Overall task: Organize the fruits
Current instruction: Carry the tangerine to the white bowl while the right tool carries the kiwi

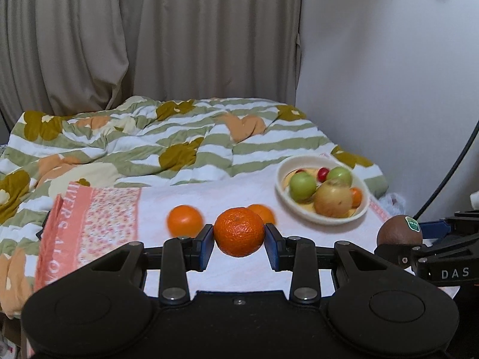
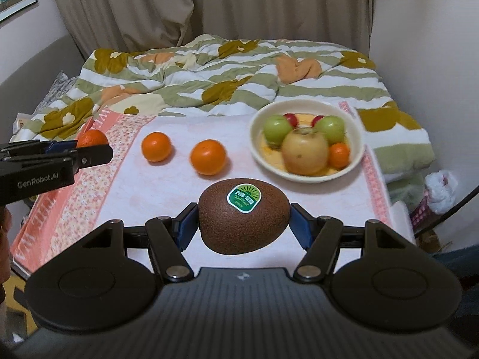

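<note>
My left gripper [image 1: 239, 240] is shut on an orange tangerine [image 1: 239, 232] and holds it above the pink towel [image 1: 209, 266]. It also shows at the left of the right wrist view [image 2: 89, 146]. My right gripper [image 2: 244, 224] is shut on a brown kiwi [image 2: 244, 221] with a green sticker; the kiwi also shows in the left wrist view [image 1: 399, 230]. Two more tangerines [image 2: 156, 146] [image 2: 208, 157] lie on the towel. A cream bowl [image 2: 357, 152] at the right holds two green apples, a yellow pear, small red fruits and a small tangerine.
The towel lies on a bed with a striped flowered quilt [image 2: 227, 68] bunched behind it. Curtains [image 2: 209, 3] hang at the back. A white wall stands at the right. A plastic bag [image 2: 440, 188] sits beside the bed at the right.
</note>
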